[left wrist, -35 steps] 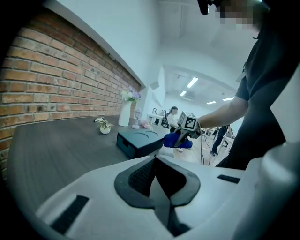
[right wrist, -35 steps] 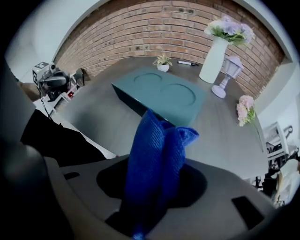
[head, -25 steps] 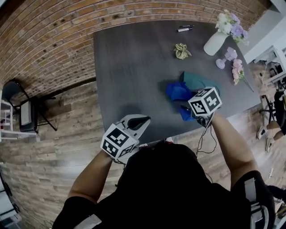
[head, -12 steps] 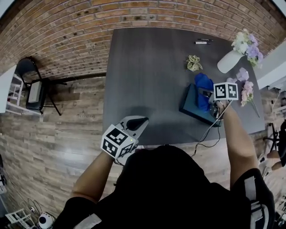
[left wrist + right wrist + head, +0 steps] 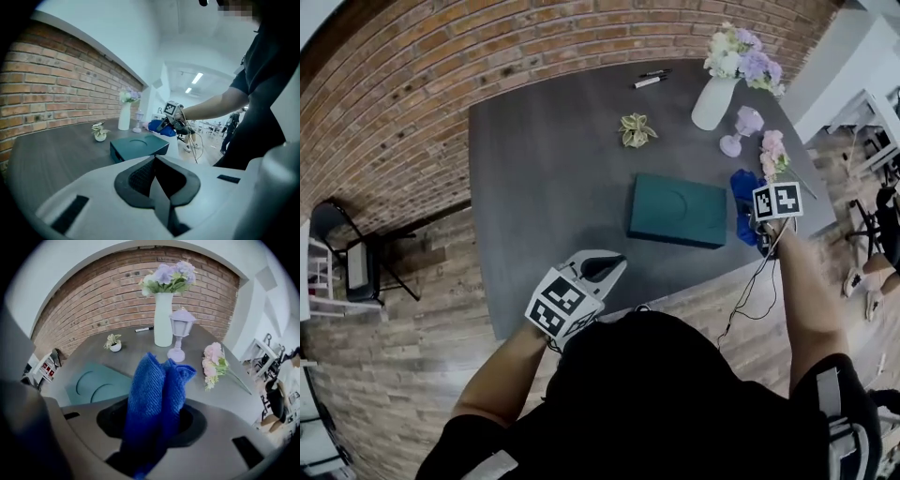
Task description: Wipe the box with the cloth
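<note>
My right gripper is clamping the cloth, jaws pinching its fold. It is now hanging just right of the box, having left the lid: wiping contact is broken. My left gripper is idling near, jaws together, empty.

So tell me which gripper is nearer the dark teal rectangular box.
Right. The right gripper, shut on the blue ribbed cloth, is just right of the teal box; the left gripper is at the near edge of the grey table, farther off.
</note>
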{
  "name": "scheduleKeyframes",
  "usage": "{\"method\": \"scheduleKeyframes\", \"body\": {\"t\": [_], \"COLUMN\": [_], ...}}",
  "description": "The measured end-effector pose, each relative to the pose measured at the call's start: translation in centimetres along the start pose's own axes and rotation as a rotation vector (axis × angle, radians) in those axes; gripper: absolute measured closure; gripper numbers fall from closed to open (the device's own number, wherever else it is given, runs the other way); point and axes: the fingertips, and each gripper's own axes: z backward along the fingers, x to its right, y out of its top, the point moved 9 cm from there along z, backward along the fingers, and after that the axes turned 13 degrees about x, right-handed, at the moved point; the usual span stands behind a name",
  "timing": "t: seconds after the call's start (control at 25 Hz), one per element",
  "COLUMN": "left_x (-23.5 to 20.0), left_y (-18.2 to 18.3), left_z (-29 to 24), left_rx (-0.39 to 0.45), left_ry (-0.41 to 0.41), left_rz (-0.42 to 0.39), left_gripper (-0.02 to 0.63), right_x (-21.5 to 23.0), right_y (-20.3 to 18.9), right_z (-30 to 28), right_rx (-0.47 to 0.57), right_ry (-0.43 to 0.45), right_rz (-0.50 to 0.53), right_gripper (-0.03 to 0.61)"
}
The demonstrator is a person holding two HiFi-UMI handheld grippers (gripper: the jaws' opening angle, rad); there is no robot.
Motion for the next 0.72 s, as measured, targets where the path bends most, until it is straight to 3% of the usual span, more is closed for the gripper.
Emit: {"method": "scheduleKeyframes", "body": {"t": [0.2, 0.44, 0.6, 0.72], "left_x": [1.1, -0.9, -2.5, -3.4], "left_y": [0.7, -0.9, -2.6, -3.5], "left_z": [1.2, 9.1, 14.5, 16.9], "left_rx": [-0.05, -0.066, -0.05, -0.048], "left_ry": [-0.043, 0.079, 0.181, 0.197], "left_rz": [-0.116, -0.074, 0.009, 0.047], "left_gripper": [0.607, 0.607, 0.607, 0.607], "right_x": [-8.7, -24.6, -33.4, -35.3], "right_y": [0.9, 1.6, 2.3, 2.0], "right_z": [-1.4, -3.5, -3.4, -3.4], "right_rx": [-0.035, -0.048, -0.012, -0.001], "right_ry": [0.08, 0.249, 0.49, 0.562], "right_rz": [0.205, 0.462, 0.413, 0.303], "right_gripper": [0.402, 0.402, 0.4, 0.4]}}
